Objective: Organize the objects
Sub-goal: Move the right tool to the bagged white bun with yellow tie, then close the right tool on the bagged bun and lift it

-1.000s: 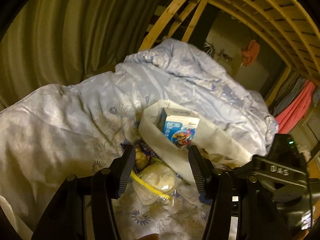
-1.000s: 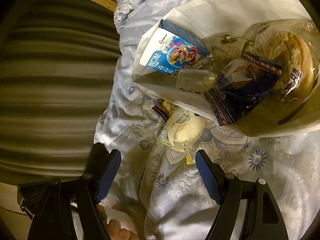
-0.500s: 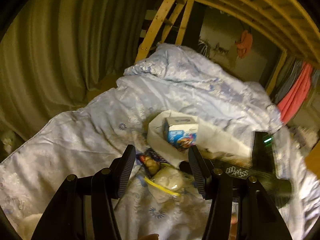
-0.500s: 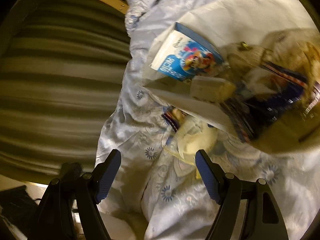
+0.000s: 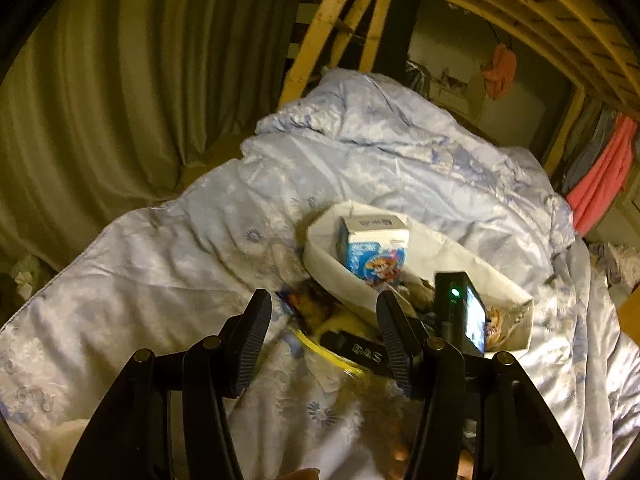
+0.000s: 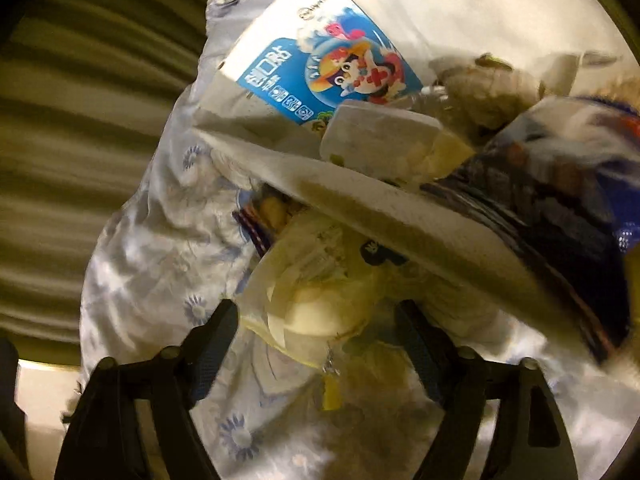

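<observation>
On the pale blue quilt lies a clear zip bag holding a pale round bun. My right gripper hangs low over it with the bag between its fingers. The jaws are opening and the pads do not press on the bag. A dark snack packet lies just beyond, against the white fabric basket. Inside the basket stand a blue cartoon box, a small clear tub and a dark blue packet. My left gripper is open and holds nothing, above and behind the bag's yellow zip.
A green curtain hangs along the left side of the bed. A wooden bed frame arches overhead. Pink clothes hang at the right. The right gripper's camera body crosses in front of the basket.
My right gripper came down close over the bun bag and its jaws widened. The left gripper rose a little, and the right gripper's body now crosses its view.
</observation>
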The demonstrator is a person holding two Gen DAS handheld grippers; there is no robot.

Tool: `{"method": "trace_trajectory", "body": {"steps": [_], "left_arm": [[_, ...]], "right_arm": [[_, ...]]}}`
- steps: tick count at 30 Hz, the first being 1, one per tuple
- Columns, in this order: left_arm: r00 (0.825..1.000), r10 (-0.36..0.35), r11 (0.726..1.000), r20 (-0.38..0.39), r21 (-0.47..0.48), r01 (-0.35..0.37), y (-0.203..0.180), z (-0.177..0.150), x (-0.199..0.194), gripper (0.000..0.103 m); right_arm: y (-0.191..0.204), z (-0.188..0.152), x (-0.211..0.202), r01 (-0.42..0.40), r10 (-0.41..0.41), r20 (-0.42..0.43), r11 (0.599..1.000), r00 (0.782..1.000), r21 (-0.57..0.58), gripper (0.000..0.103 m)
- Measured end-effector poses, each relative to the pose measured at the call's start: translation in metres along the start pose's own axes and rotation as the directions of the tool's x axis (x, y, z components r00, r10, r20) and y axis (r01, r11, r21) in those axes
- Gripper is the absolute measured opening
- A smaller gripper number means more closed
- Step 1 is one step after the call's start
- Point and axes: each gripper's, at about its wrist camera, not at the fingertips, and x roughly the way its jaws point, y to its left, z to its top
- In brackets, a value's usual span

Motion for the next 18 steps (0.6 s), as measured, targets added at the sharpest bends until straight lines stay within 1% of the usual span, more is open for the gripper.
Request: {"method": "trace_trajectory", "body": {"steps": [1, 2, 3, 6, 7, 8, 9, 10, 11, 12, 14, 17, 18], "left_arm": [[1.0, -0.007, 1.0, -0.005, 0.006, 0.007, -0.002, -0.001, 0.002, 0.054], [1.0, -0.016, 1.0, -0.01, 0.014, 0.016, -0.006, -0.003, 0.004, 0.054], [1.0, -0.019, 1.0, -0.011, 0.02, 0.02, -0.008, -0.003, 0.004, 0.054], [0.999, -0.032, 0.999, -0.005, 0.033, 0.032, -0.014, -0.005, 0.003, 0.054], [0.999, -0.04, 0.999, 0.0, 0.037, 0.04, -0.015, -0.006, 0.001, 0.054], [0.999, -0.052, 0.998, 0.008, 0.04, 0.052, -0.016, -0.006, -0.002, 0.054], [0.998, -0.061, 0.997, 0.016, 0.041, 0.06, -0.016, -0.006, -0.005, 0.054], [0.997, -0.069, 0.997, 0.025, 0.04, 0.068, -0.016, -0.005, -0.007, 0.054], [0.996, -0.077, 0.996, 0.035, 0.039, 0.076, -0.016, -0.005, -0.011, 0.054], [0.995, -0.086, 0.996, 0.045, 0.036, 0.084, -0.016, -0.004, -0.014, 0.054], [0.994, -0.094, 0.995, 0.058, 0.033, 0.092, -0.016, -0.003, -0.019, 0.054], [0.993, -0.096, 0.995, 0.068, 0.032, 0.094, -0.015, -0.003, -0.022, 0.054], [0.993, -0.099, 0.995, 0.07, 0.03, 0.097, -0.014, -0.002, -0.023, 0.054]], "right_arm": [[-0.001, 0.0, 0.002, -0.018, 0.018, 0.012, 1.0, 1.0, -0.003, 0.087], [-0.001, 0.0, 0.005, -0.032, 0.033, 0.022, 0.999, 0.999, -0.016, 0.08], [-0.002, -0.001, 0.007, -0.024, 0.025, 0.022, 0.999, 0.999, -0.036, 0.059], [-0.003, -0.004, 0.007, -0.056, 0.056, 0.0, 0.997, 0.998, -0.046, 0.04], [-0.003, -0.004, 0.004, -0.059, 0.059, -0.001, 0.997, 0.998, -0.049, 0.038], [-0.002, -0.004, 0.001, -0.067, 0.067, -0.003, 0.996, 0.998, -0.052, 0.033], [-0.002, -0.006, -0.003, -0.091, 0.091, -0.015, 0.995, 0.996, -0.049, 0.023], [-0.001, -0.007, -0.006, -0.11, 0.109, -0.023, 0.993, 0.994, -0.045, 0.021], [0.0, -0.008, -0.011, -0.134, 0.133, -0.034, 0.99, 0.991, -0.044, 0.01], [0.003, -0.011, -0.018, -0.163, 0.16, -0.049, 0.985, 0.986, -0.053, 0.01], [0.011, -0.013, -0.029, -0.177, 0.173, -0.057, 0.981, 0.983, -0.075, 0.009], [0.028, -0.016, -0.046, -0.19, 0.187, -0.038, 0.975, 0.982, -0.119, 0.007], [0.032, -0.016, -0.054, -0.229, 0.227, -0.036, 0.965, 0.973, -0.125, 0.005]]}}
